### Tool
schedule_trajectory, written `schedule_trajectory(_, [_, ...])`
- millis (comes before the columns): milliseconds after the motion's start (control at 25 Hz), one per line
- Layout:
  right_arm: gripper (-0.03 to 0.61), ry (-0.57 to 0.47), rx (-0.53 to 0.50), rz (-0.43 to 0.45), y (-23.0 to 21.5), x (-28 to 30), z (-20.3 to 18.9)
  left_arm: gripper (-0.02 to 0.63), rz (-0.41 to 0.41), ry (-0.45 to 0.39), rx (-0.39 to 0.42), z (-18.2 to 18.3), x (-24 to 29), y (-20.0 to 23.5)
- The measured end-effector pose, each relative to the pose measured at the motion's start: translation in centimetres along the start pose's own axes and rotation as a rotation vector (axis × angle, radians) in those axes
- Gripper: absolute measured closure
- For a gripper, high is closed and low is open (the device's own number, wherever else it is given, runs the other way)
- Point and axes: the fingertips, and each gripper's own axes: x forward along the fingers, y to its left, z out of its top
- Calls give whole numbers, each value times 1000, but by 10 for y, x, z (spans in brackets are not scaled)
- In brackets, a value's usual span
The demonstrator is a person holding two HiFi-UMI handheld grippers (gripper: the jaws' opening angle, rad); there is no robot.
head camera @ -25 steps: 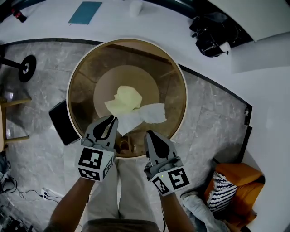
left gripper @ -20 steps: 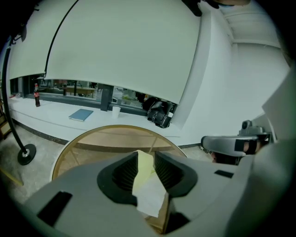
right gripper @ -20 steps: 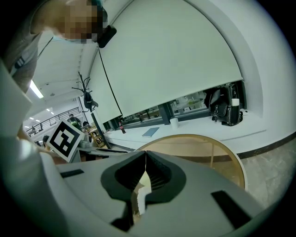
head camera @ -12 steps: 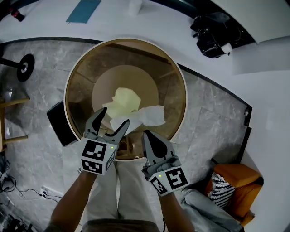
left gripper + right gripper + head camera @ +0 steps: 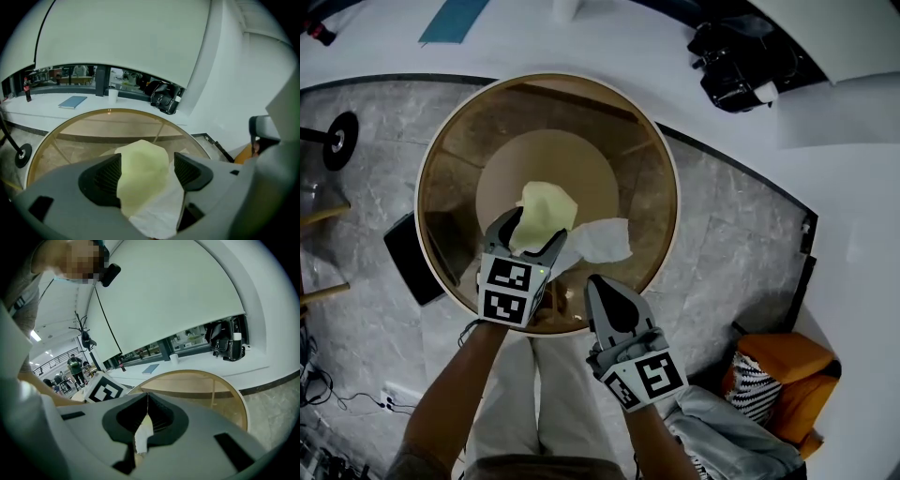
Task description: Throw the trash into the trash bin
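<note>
A crumpled yellow paper [image 5: 546, 208] and a white tissue [image 5: 602, 239] lie on a round glass table with a wooden rim [image 5: 427, 178]. My left gripper [image 5: 532, 232] is low over the table with its jaws open, having just been opening. In the left gripper view the yellow paper [image 5: 140, 168] stands between the spread pads of the left gripper [image 5: 145, 173], and the tissue [image 5: 159, 215] lies under it. My right gripper [image 5: 600, 283] is shut and empty at the near rim, to the right of the tissue. The right gripper view shows the right gripper's [image 5: 147, 397] tips meeting. No trash bin is in view.
A white counter curves round the far side with a black bag [image 5: 736, 56], a teal book [image 5: 450, 17] and a white cup [image 5: 565, 9]. On the grey floor are a dark flat slab [image 5: 405, 258] left of the table and an orange seat [image 5: 787, 384] at lower right.
The left gripper was shut at the near rim; it opened, then moved forward and down over the yellow paper. The right gripper has hardly moved.
</note>
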Motion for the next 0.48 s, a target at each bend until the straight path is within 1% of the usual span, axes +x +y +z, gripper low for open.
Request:
schedule_trajectory(200, [558,9,17,-25,-13,-2,-2,265,36,91,20,-22,44,13])
schedule_trajectory(360, [559,16,23,-31,-17,-3,-5,265,69,110,65,-30,57,19])
schedule_trajectory(480, [558,22,27,-34,-18,-3,-7,268,76,129,65,-30,58,20])
